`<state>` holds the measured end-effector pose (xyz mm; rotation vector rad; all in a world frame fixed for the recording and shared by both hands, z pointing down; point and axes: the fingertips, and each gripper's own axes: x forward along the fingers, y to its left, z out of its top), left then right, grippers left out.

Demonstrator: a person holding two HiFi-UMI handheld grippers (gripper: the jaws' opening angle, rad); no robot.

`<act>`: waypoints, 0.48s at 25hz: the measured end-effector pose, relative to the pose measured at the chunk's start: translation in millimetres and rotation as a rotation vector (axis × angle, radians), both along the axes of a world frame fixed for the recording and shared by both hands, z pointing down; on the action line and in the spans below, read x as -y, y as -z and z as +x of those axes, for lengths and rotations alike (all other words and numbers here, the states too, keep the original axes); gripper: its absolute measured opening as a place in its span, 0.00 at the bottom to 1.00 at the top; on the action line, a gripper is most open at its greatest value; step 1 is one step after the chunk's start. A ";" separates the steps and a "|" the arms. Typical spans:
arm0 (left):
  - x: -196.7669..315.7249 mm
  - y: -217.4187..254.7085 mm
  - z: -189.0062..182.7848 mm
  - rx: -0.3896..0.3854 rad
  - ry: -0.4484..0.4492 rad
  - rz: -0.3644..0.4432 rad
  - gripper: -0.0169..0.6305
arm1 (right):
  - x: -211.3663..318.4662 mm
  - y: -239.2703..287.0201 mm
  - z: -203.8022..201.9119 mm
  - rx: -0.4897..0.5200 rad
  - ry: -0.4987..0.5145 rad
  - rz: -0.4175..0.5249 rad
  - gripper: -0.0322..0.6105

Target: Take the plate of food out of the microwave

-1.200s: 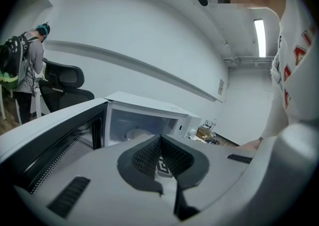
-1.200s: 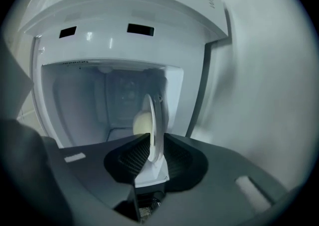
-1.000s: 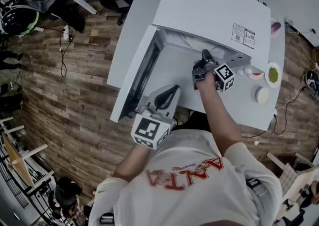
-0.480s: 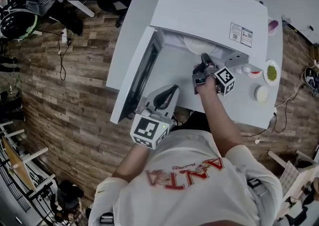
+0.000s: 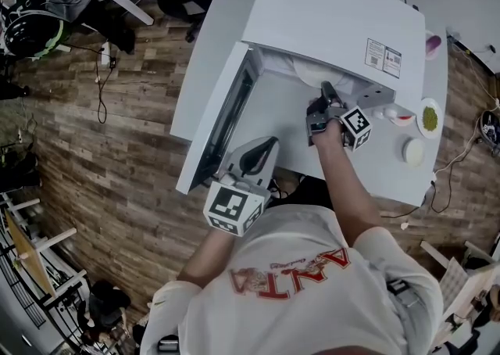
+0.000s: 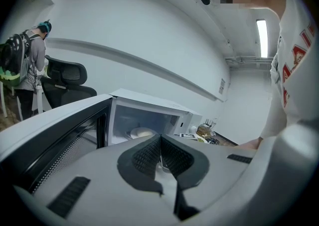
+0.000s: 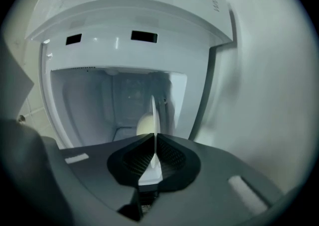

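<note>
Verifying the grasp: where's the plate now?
The plate is just inside the open microwave. In the right gripper view it shows edge-on, its rim pinched between the right tongs.

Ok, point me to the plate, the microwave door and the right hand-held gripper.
plate (image 6: 142, 133), left gripper view, its visible middle.
microwave door (image 5: 225, 115), head view, dark inner window.
right hand-held gripper (image 5: 325, 89), head view, between its fingertips.

Looks bright and pale, lit by a ceiling light (image 6: 262, 38). Bends and darkens toward the edges in both gripper views; blurs close up.
</note>
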<state>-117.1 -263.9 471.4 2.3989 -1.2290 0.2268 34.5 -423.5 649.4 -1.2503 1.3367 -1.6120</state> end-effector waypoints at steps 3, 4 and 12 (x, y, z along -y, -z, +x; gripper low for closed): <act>-1.5 -1.1 -1.7 -0.001 0.003 -0.004 0.04 | -4.1 3.2 1.7 0.017 -0.001 0.043 0.08; -2.0 -1.2 -2.4 0.000 0.004 -0.005 0.04 | -5.9 3.1 1.7 0.020 0.002 0.051 0.08; -5.8 5.1 2.3 -0.011 -0.012 0.016 0.04 | -29.4 21.8 -7.2 0.032 0.073 0.112 0.08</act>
